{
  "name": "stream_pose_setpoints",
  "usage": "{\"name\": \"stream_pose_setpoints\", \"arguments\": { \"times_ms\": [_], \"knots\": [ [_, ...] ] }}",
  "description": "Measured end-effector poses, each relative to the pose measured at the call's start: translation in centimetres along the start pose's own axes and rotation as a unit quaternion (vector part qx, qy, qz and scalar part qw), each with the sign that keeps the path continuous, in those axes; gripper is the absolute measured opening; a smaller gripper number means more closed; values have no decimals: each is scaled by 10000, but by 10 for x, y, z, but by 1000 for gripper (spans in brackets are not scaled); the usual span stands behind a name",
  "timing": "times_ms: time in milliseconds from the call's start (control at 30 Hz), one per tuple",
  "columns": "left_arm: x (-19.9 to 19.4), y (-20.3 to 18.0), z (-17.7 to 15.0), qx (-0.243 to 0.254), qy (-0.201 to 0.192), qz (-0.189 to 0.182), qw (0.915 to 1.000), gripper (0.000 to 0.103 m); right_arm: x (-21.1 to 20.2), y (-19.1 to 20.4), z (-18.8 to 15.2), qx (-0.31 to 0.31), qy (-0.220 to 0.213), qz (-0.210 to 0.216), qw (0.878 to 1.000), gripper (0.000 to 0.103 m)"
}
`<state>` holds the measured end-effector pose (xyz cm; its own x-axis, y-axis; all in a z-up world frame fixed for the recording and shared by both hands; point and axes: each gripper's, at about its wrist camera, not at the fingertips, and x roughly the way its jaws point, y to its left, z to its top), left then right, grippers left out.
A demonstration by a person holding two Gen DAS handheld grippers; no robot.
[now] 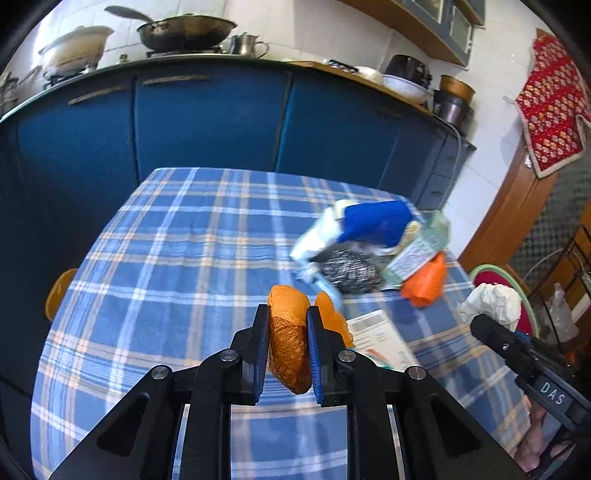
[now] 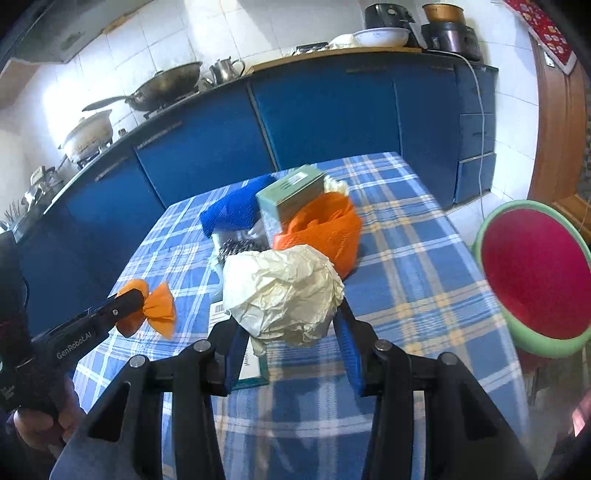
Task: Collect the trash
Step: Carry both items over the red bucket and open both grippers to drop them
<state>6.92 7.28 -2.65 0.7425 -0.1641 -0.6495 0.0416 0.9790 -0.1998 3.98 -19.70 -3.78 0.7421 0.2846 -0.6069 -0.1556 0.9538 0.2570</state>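
My left gripper [image 1: 287, 314] is shut on an orange twisted wrapper [image 1: 290, 343], lifted above the checked tablecloth [image 1: 166, 258]; from the right wrist view that wrapper [image 2: 159, 308] shows pinched in the left gripper [image 2: 129, 295]. My right gripper [image 2: 288, 314] is shut on a crumpled cream paper ball [image 2: 284, 295], also seen at the right of the left wrist view as a paper ball [image 1: 491, 301]. A heap of trash lies beyond: blue cloth [image 2: 232, 210], green box [image 2: 291, 192], orange bag [image 2: 325, 229], steel scourer [image 1: 349, 271].
A red bin with a green rim [image 2: 532, 273] stands off the table's right side. A flat printed carton [image 1: 384, 339] lies on the cloth under the grippers. Blue cabinets [image 1: 207, 122] and a counter with a wok [image 1: 184, 31] run behind the table.
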Motion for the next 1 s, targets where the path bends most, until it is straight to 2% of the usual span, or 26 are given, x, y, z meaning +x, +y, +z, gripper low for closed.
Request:
{"name": "stream_pose_setpoints", "arguments": {
  "times_ms": [233, 500, 767, 1000],
  "knots": [
    [-4, -46, 13, 360, -96, -461, 9982, 19, -18, -28, 4, 156, -195, -196, 9995, 48],
    [11, -112, 27, 717, -5, -1010, 9923, 19, -31, -78, 12, 461, -318, -546, 9969, 48],
    [34, -189, 30, 1176, 212, -1463, 9820, 19, -42, -148, 15, 946, -481, -923, 9901, 48],
    [64, -248, 27, 1488, 453, -1798, 9713, 19, -50, -202, 8, 1416, -515, -1352, 9793, 48]
  ]
}}
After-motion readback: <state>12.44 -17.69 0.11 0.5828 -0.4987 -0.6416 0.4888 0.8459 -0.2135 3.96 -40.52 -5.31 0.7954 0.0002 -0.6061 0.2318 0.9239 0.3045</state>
